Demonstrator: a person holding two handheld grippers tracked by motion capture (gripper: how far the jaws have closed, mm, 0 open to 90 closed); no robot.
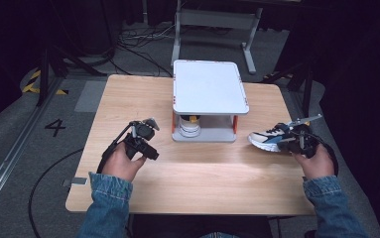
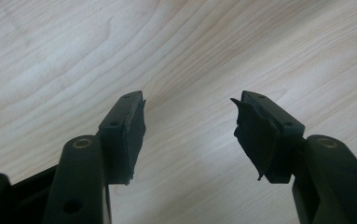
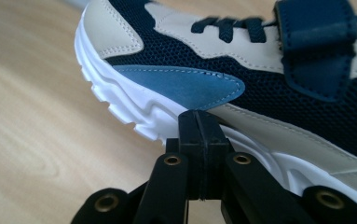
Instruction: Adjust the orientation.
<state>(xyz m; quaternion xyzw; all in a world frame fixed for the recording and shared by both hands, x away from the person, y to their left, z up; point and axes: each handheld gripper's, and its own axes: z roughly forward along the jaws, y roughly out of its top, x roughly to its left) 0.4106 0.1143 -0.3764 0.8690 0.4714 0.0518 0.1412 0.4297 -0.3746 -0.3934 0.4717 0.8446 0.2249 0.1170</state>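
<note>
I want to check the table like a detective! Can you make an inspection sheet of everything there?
Surface: wooden table, bare in front.
Job's things: blue and white shoe lies on the table at the right; another shoe sits under the white shelf.
Clutter: nothing seen.
Grippers: left gripper open over bare wood; right gripper shut, jaws together beside the shoe's white sole, nothing between them.
Cables: black cable trails from the left gripper; more on the floor behind.
Surroundings: grey floor, a painted 4, metal stand.
</note>
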